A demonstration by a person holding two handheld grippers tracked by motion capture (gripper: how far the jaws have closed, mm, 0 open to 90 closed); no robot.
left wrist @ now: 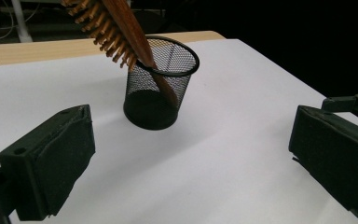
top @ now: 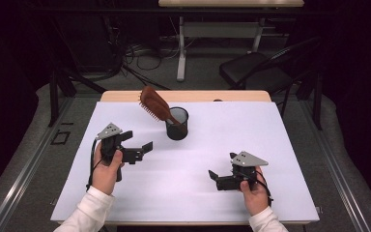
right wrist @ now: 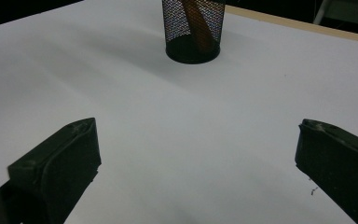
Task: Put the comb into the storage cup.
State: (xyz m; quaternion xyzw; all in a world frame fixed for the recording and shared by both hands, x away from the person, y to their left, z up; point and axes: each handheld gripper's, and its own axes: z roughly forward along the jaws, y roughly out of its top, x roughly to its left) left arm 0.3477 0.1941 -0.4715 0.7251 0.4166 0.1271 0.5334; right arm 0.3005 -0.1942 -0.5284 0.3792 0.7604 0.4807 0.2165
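My left gripper (top: 136, 151) hovers w/ jaws spread wide, nothing between them. My right gripper (top: 222, 180) sits low over the white sheet (top: 280, 159), jaws also wide apart and empty. Ahead of both, closer to the left one, stands the mesh cup (left wrist: 161, 84) (upright), wooden hairbrush (left wrist: 121, 32) leaning in it handle-down, bristle head sticking out past the rim.

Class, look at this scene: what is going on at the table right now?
A person holds a two-jaw gripper in each hand over a white-covered table. A wooden hairbrush stands handle-down in a black mesh cup, leaning on its rim with the bristle head sticking out. The left gripper is near the cup, jaws open and holding nothing. The right gripper is farther off, also open and holding nothing.
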